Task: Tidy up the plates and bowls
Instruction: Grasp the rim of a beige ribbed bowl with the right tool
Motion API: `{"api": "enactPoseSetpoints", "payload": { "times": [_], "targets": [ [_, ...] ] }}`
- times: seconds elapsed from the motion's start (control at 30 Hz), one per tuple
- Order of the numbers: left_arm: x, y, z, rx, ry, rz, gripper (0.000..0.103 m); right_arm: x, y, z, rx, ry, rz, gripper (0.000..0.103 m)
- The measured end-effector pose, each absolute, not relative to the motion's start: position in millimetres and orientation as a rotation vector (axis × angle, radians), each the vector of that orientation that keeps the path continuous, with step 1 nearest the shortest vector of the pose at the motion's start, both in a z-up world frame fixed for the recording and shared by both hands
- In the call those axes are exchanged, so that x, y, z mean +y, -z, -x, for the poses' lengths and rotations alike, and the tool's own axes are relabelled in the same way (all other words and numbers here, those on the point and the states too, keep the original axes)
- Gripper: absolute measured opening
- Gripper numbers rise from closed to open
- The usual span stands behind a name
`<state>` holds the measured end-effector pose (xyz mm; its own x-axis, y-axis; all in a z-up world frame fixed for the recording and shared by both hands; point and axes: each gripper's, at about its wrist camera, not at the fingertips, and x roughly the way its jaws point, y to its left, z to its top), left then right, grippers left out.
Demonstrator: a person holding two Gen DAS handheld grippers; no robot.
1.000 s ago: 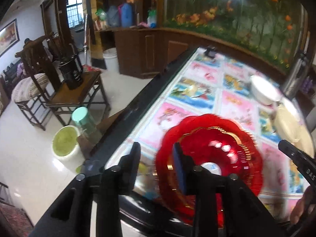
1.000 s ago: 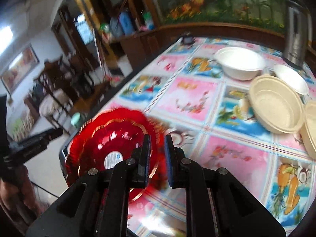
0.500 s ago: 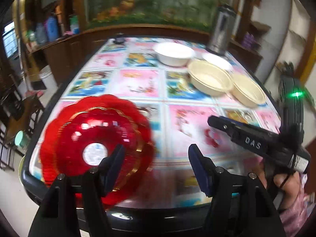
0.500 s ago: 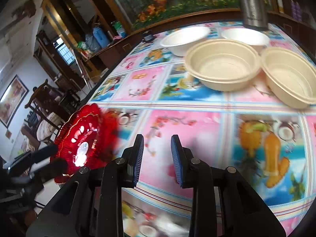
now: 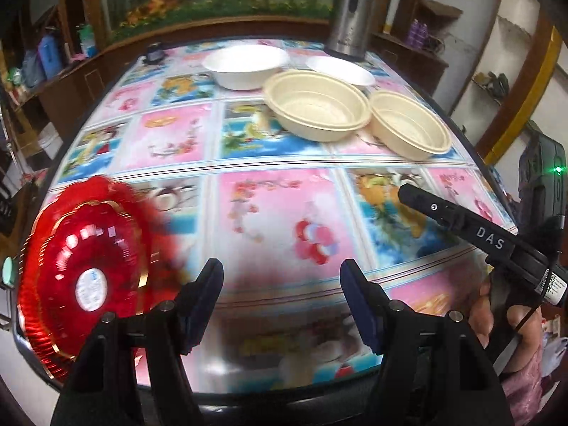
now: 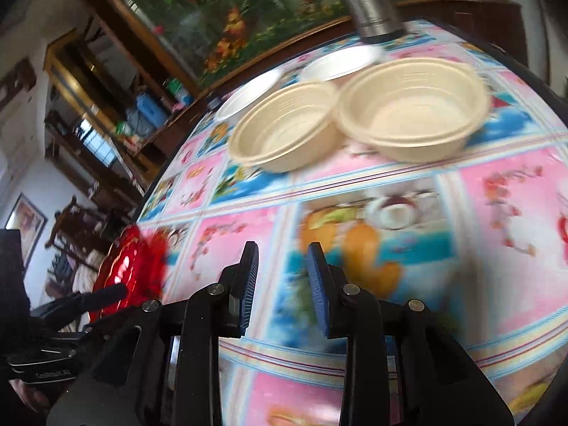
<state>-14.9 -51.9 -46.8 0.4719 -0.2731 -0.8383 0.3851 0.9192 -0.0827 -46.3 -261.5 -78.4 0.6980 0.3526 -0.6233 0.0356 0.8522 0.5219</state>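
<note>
The red plate (image 5: 81,269) lies flat at the near left corner of the table (image 5: 277,213), on its printed floral covering. It sits just left of the left gripper (image 5: 280,298), outside the span of that gripper's spread jaws, which hold nothing; whether the left finger (image 5: 202,294) touches the plate's rim cannot be told through the motion blur. In the right wrist view the same plate (image 6: 131,269) appears at far left, well apart from the right gripper (image 6: 282,287), whose jaws stand parted with a narrow gap and grip nothing.

Toward the far right of the table stand two cream bowls, the larger cream bowl (image 5: 316,104) just beside the smaller cream bowl (image 5: 408,129); whether their rims touch is uncertain. Behind them are a white bowl (image 5: 246,65) and a white plate (image 5: 340,71), the latter partly hidden by the larger cream bowl. A steel flask (image 5: 351,10) stands at the far edge, its top cut off by the frame.

The right gripper's body enters the left wrist view at lower right. The plate's left rim is cropped by the fisheye border, and both views are smeared.
</note>
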Motion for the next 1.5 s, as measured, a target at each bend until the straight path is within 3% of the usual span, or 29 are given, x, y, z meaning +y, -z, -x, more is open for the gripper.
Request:
{"api": "enactPoseSetpoints", "payload": {
  "times": [0.73, 1.5],
  "targets": [
    [-156, 45, -35, 1.084, 0.466, -0.086, 0.069, -386, 63, 70, 0.686, -0.008, -0.705, 0.028],
    [-185, 79, -111, 1.294, 0.368, 0.337, 0.074, -430, 78, 2, 0.681, 0.083, -0.839, 0.027]
  ]
}}
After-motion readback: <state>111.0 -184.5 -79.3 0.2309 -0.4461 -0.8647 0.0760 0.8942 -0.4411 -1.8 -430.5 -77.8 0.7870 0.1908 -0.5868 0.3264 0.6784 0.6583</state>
